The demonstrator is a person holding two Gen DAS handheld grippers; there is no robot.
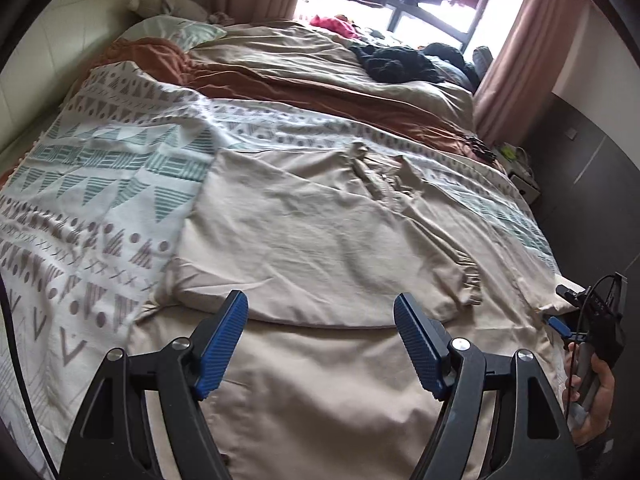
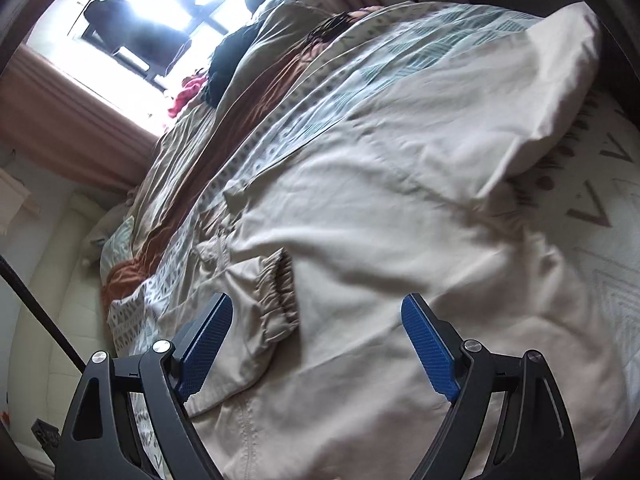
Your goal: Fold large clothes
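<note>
A large beige jacket [image 1: 320, 240] lies spread on the bed, its sleeves folded across the body and its collar [image 1: 380, 168] toward the far side. My left gripper [image 1: 320, 316] is open and empty, hovering just above the jacket's near part. My right gripper [image 2: 316, 320] is open and empty over the jacket [image 2: 400, 220], next to a sleeve's elastic cuff [image 2: 280, 292]. In the left wrist view the right gripper [image 1: 560, 320] shows at the bed's right edge, held by a hand.
The jacket rests on a white patterned blanket [image 1: 100, 184]. Beyond it lie a brown and beige duvet [image 1: 300, 72], dark clothes [image 1: 400, 62] and a red garment [image 1: 336, 24] by the window. A bedside unit [image 1: 520, 176] and pink curtain [image 1: 516, 60] stand at right.
</note>
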